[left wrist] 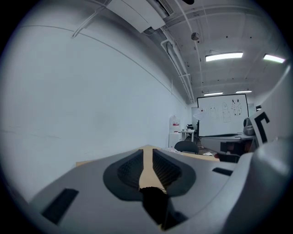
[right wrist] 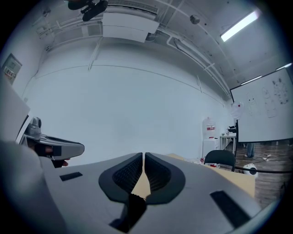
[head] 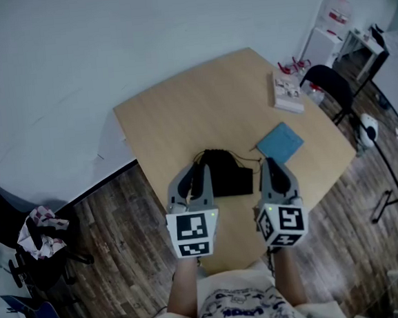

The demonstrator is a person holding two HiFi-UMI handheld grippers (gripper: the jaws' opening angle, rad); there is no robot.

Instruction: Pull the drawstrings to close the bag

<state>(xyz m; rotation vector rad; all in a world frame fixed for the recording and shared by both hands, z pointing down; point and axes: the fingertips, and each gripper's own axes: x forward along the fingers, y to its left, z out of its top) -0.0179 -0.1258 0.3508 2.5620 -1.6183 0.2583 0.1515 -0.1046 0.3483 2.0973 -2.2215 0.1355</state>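
The right gripper (right wrist: 143,157) has its jaws nearly together. The pads pinch a black strand at their root, judged to be the right drawstring (right wrist: 132,208). The left gripper (left wrist: 147,154) stands partly open: a narrow gap runs the length of the pads, and the left drawstring (left wrist: 153,203) lies at the rear of that gap, not yet clamped.

In the head view both grippers sit at lower centre of the frame, flanking the black drawstring bag (head: 227,174). The bag lies flat on the wooden table (head: 181,108), near the table's lower edge.

The bag is soft cloth and probably light, so it will likely slide or lift unless the cords are pulled in opposite directions. The cords are thin and limp. Each should be taken close to where it leaves the bag's mouth, along the bag's upper edge. The bag's contents cannot be seen. A blue notebook (head: 279,143) lies just to the upper right of the bag.
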